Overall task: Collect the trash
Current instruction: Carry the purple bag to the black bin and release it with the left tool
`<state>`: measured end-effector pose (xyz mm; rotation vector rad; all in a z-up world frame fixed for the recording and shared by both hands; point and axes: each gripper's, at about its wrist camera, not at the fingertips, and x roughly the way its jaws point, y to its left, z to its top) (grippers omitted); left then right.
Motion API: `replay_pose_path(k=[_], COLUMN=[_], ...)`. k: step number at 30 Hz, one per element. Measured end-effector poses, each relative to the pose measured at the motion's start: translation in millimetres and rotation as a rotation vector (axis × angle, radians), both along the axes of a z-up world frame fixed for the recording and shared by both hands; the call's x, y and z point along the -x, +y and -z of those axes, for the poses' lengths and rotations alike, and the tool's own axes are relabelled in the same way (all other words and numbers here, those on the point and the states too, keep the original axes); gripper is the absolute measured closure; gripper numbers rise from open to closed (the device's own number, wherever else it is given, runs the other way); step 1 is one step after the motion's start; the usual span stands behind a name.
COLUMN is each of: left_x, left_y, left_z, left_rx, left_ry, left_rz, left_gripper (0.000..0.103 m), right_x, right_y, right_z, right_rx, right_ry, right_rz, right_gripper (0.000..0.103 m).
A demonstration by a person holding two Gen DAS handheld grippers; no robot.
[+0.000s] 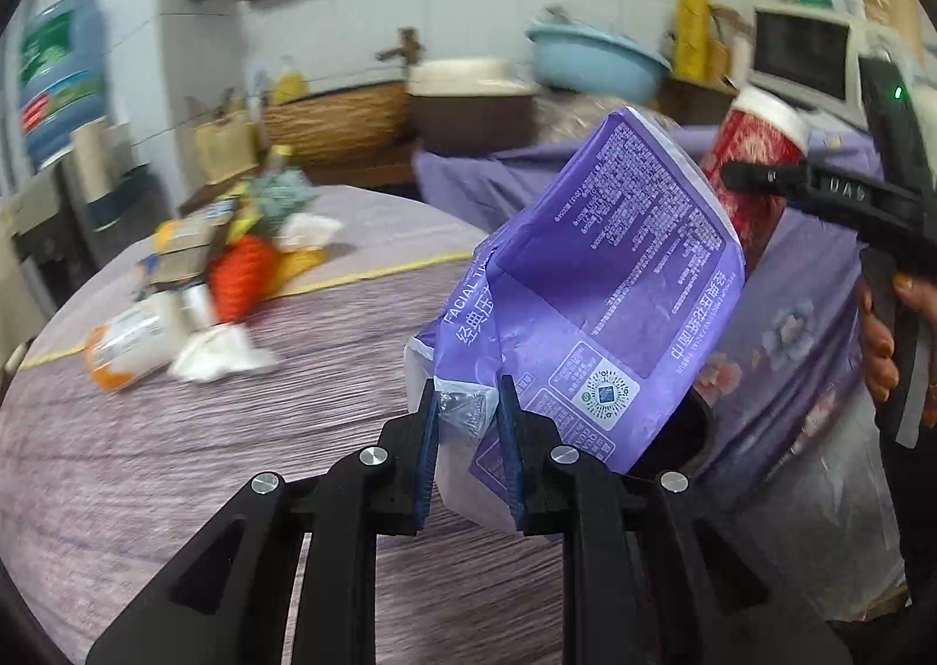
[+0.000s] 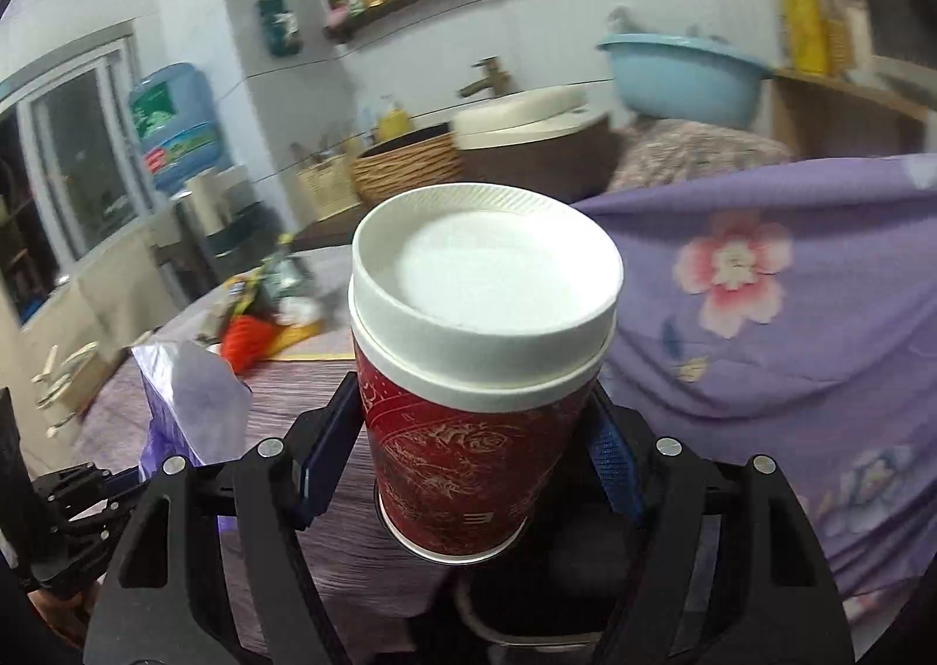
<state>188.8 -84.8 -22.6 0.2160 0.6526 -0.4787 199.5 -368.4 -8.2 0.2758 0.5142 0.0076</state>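
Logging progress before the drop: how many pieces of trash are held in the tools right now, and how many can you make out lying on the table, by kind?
Held, tissue pack in left tool: 1
Held, red cup in right tool: 1
On table, bottle lying down: 1
On table, crumpled white tissue: 1
Total: 4
The pile behind is too blurred to count.

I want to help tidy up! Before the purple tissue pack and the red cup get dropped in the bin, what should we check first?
1. Left hand-held gripper pinching the purple tissue pack: ok.
2. Right hand-held gripper gripping the red cup: ok.
3. White lid on the cup: ok.
4. Dark bin opening under the pack: partly hidden, cannot tell if it is clear.
5. Cup directly over the bin: cannot tell.
6. Table cleared of trash: not ok, a bottle and crumpled tissue remain.
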Motion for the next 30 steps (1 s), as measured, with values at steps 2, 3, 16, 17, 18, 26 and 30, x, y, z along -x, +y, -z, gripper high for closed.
replay_pose_path(k=[2, 3, 16, 17, 18, 26, 30], left_x=[-10, -12, -36, -40, -43, -47, -40], left_y=[-38, -50, -192, -197, -200, -212, -209], left_z=[13, 18, 127, 133, 140, 157, 142], left_rx=[-0.019, -0.02, -0.205, -0.217, -0.231, -0.287, -0.219], left_ry=[0.068, 0.089, 0.226, 0.231, 0.233, 0.196, 0.203], left_rz=[0.045, 0.061, 0.064, 0.056, 0.046, 0.034, 0.069], left_gripper=[0.083, 0.083, 0.083, 0.083, 0.083, 0.031, 0.029], right_x=[7, 10, 33, 32, 31, 19, 12], right_y=[-24, -34, -109, -110, -108, -103, -102], right_z=[4, 5, 28, 30, 34, 55, 60], right_rx=[0.005, 0.008, 0.104, 0.104, 0.105, 0.1, 0.082], right_ry=[0.0, -0.003, 0.01, 0.013, 0.018, 0.046, 0.063], right_rz=[0.053, 0.078, 0.28, 0.275, 0.268, 0.233, 0.223], right_gripper=[0.031, 0.031, 0.031, 0.031, 0.031, 0.031, 0.031])
